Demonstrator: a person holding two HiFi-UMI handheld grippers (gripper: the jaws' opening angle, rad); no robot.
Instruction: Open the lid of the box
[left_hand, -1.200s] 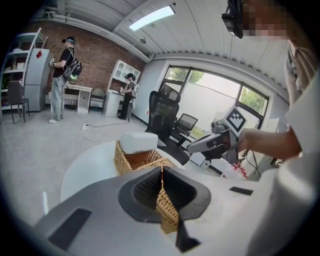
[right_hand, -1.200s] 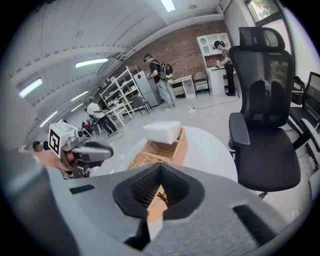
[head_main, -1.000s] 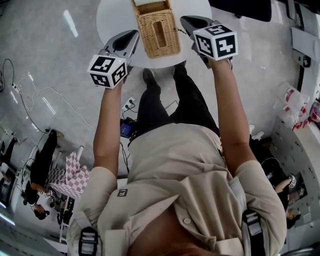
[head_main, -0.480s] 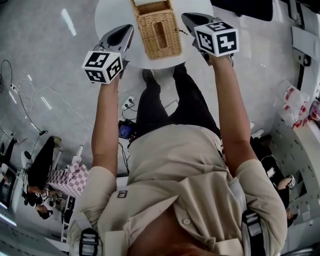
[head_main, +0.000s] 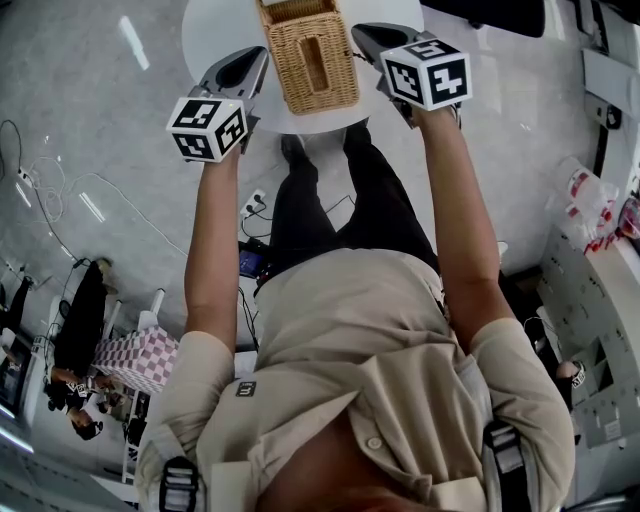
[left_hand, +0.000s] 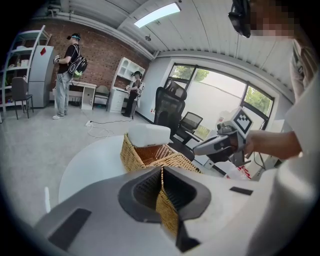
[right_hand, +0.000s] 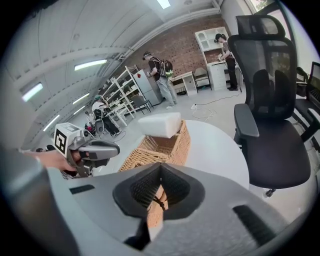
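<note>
A woven wicker box (head_main: 312, 60) with a slotted lid stands on the round white table (head_main: 215, 30). A white block (right_hand: 160, 124) rests across the box's far end. My left gripper (head_main: 250, 62) hovers just left of the box, jaws shut with nothing in them. On the box's right side my right gripper (head_main: 366, 36) is also shut and empty. In the left gripper view the left gripper (left_hand: 161, 172) points at the box's near corner (left_hand: 167, 162), with the right gripper (left_hand: 201, 148) beyond. In the right gripper view the right gripper (right_hand: 160, 171) faces the box (right_hand: 160, 145), with the left gripper (right_hand: 113, 148) across from it.
A black office chair (right_hand: 270, 100) stands beside the table on the right. Cables (head_main: 60, 200) trail over the grey floor at left. People (left_hand: 67, 75) stand by shelves and desks near the brick wall. My own legs and shoes are under the table's near edge.
My left gripper has drifted slightly left, away from the box. The right gripper and box have barely shifted in view.
</note>
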